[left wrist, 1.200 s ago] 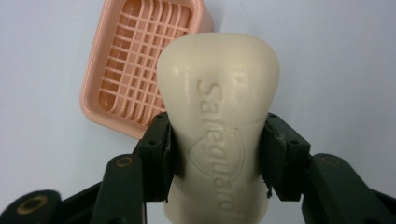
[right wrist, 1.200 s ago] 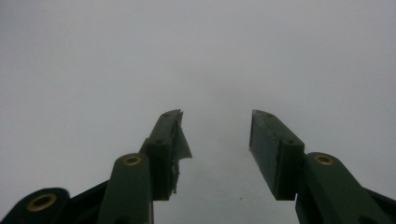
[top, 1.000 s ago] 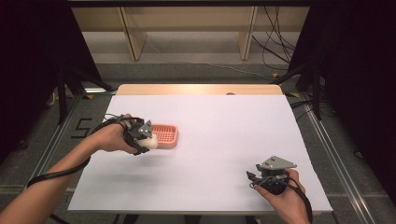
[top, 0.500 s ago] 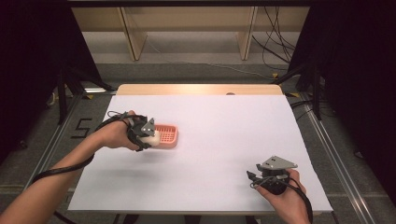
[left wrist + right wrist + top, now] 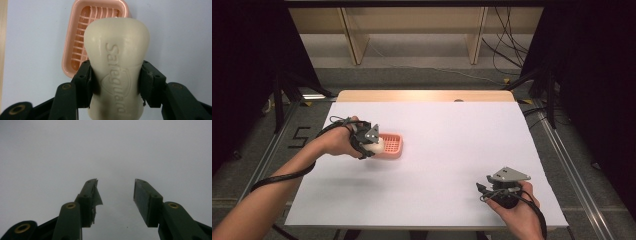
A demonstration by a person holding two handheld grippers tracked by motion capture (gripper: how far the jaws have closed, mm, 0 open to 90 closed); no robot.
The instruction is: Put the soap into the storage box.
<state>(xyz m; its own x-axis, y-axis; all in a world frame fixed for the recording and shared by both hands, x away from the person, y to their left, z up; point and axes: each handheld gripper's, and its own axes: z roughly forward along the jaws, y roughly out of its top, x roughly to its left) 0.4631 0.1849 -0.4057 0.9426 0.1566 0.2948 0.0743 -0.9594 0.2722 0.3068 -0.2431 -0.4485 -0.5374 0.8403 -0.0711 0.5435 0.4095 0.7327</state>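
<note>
The left gripper (image 5: 116,85) is clamped on a bar of soap (image 5: 117,62), held over the pink soap dish (image 5: 391,145) near the table's (image 5: 452,130) left edge. The right gripper (image 5: 116,195) rests by the front right corner, jaws apart with nothing between them.

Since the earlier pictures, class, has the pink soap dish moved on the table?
No. In the high view the pink soap dish sits at the same spot relative to the table's wooden far edge, with the left gripper holding the soap bar at its left end.

Left claw (image 5: 116,87) grips a cream soap bar (image 5: 116,57) at its waist, both pads pressed against its sides. The bar, embossed with lettering, hangs above a pink slatted soap dish (image 5: 75,42) on the white tabletop (image 5: 180,37).
</note>
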